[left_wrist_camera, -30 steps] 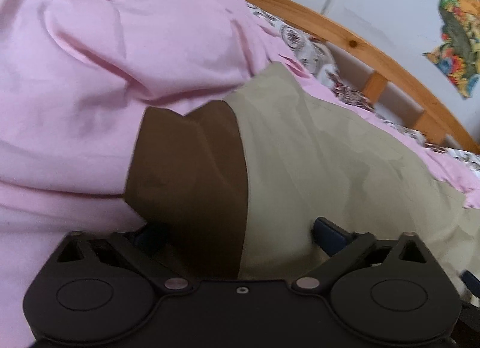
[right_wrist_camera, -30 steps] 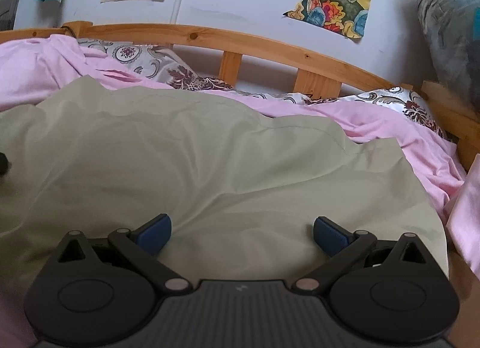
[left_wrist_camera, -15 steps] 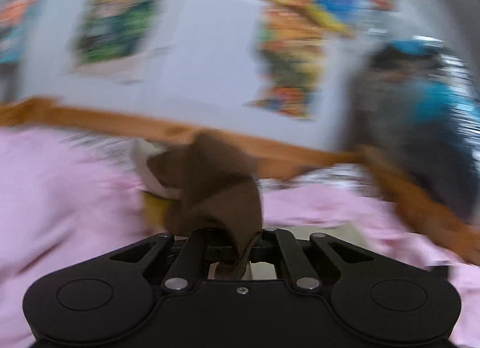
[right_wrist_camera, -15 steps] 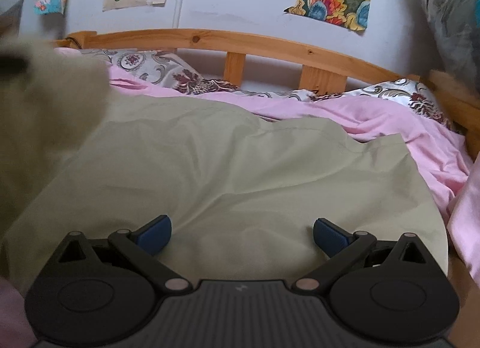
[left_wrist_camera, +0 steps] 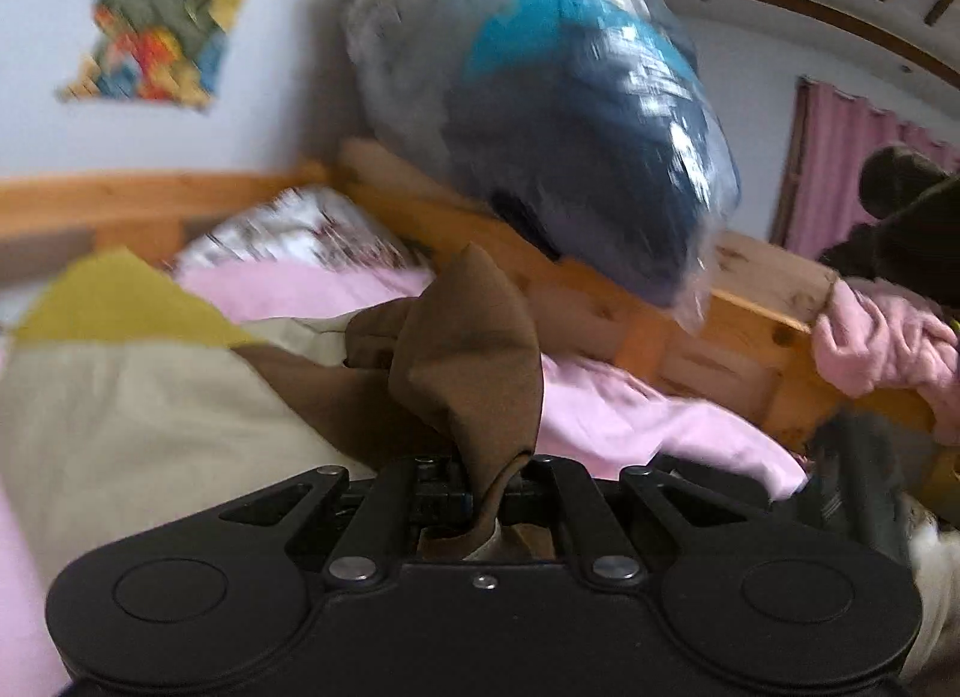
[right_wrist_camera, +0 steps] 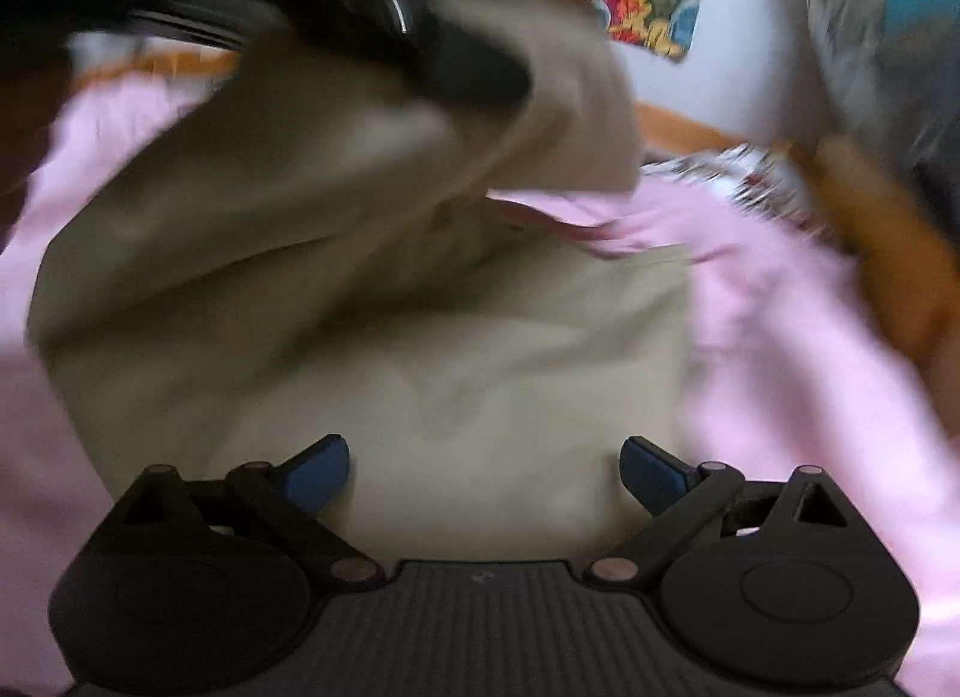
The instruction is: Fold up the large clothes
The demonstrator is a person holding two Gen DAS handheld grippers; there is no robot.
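Overhead, one clear plastic bag (left_wrist_camera: pixel 558 114) stuffed with blue and grey fabric, propped against the wooden bed frame (left_wrist_camera: pixel 690 337) at the far right corner of the bed; contents too blurred to name further.

Left tool (left_wrist_camera: pixel 489 493) clamped tight on a bunched brown fold (left_wrist_camera: pixel 474 361) of the one large garment, fingers together with cloth pinched between and spilling upward. Rest of that beige garment (left_wrist_camera: pixel 138 433) trailing down and left onto the pink bedsheet (left_wrist_camera: pixel 648 421). One yellow-green cloth corner (left_wrist_camera: pixel 114 301) behind it, near the headboard side.

Right tool (right_wrist_camera: pixel 485 466) spread wide, two blue pads (right_wrist_camera: pixel 318 469) well apart, nothing pinched between; low over the beige garment (right_wrist_camera: pixel 456 397), contact impossible to tell. Upper part of that garment lifted and draped over itself, gripped above by the other black tool (right_wrist_camera: pixel 432 48), seen blurred. Pink bedsheet (right_wrist_camera: pixel 780 337) on both sides of the garment.

Two tools, one garment, one patterned pillow (left_wrist_camera: pixel 300 235) by the frame, one colourful poster (left_wrist_camera: pixel 156 18) on the wall, one pink curtain (left_wrist_camera: pixel 852 168) at far right.
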